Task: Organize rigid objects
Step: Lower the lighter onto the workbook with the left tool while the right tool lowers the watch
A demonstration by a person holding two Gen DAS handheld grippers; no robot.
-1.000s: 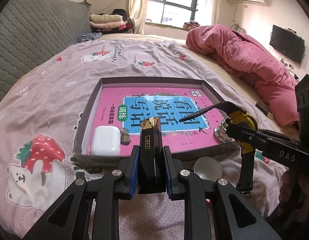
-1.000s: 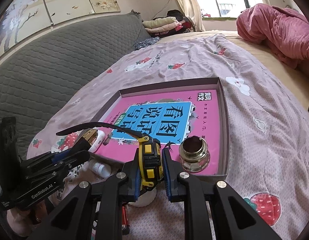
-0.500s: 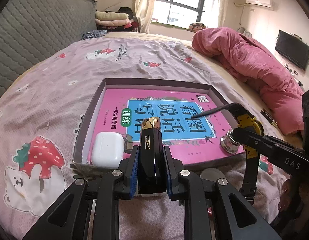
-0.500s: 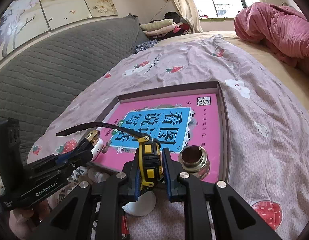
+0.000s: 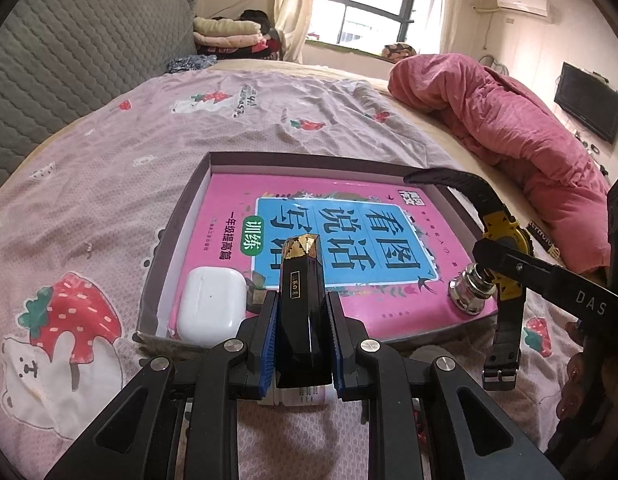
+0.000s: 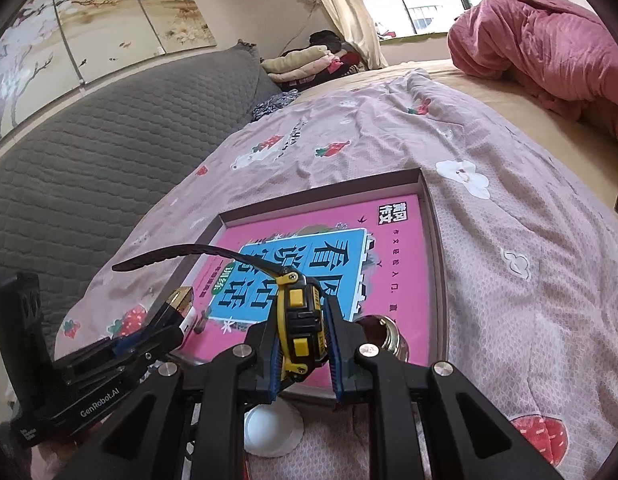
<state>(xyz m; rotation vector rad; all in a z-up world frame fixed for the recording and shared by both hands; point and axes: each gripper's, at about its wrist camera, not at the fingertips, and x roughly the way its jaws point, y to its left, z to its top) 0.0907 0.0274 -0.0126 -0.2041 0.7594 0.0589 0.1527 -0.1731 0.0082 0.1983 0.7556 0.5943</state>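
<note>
- The left gripper [image 5: 303,344] pinches a black lighter [image 5: 301,304] with a gold tip, at the tray's near edge.
- The right gripper [image 6: 303,354] clamps a yellow watch [image 6: 299,328].
- A white earbud case [image 5: 211,306] and a metal socket [image 5: 471,294] lie on the pink book [image 5: 349,248] in the tray [image 5: 177,232].

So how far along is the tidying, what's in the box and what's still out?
Done: white earbud case and metal fitting sit on the pink book inside the box. In hand: left hand-held gripper holds a black lipstick-like tube, right one a yellow watch. Left: white cap on the bedsheet.
</note>
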